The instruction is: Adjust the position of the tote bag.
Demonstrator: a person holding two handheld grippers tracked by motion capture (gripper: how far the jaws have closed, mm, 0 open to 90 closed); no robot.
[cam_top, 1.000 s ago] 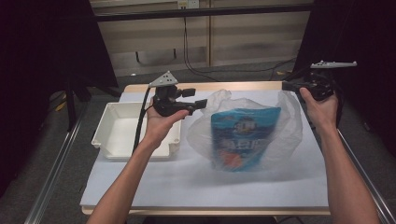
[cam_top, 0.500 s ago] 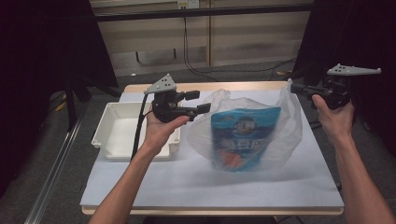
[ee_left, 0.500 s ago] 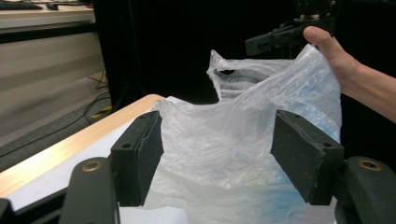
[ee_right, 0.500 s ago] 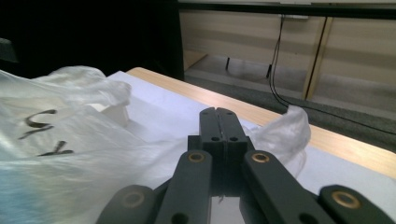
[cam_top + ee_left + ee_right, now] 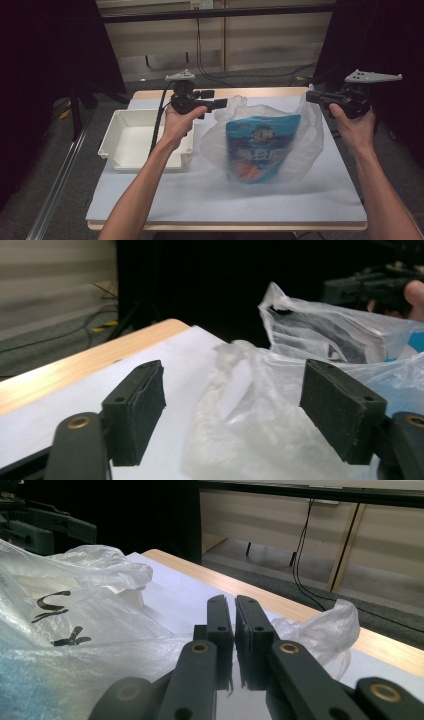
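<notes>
Clear plastic bag [image 5: 260, 145] in the middle of the tabletop [image 5: 150, 195], holding one blue snack pouch [image 5: 260, 147]. Pouch upright inside the bag, long axis roughly vertical with a slight lean, top edge toward the far side of the tabletop, printed face toward the near edge. Bag mouth loose and crumpled at the top, one handle loop [image 5: 235, 385] to the pouch's left, another loop [image 5: 325, 625] to its right. Black marker strokes on the bag's film in the right gripper view.

White tray [image 5: 145, 142] just left of the bag, on the same tabletop, with nothing in it.

Left gripper [image 5: 222, 103] at the bag's upper left corner, pointing toward the bag. Jaws apart at a middling gap, bag film and the left handle loop seen between them, pads not pressing on it; contact with the film cannot be told.

Right gripper [image 5: 311, 96] raised at the bag's upper right corner, pointing toward the bag. Jaws nearly together with a thin slit between the pads, having just been opening a little, nothing visible between them; right handle loop just beyond the tips.
</notes>
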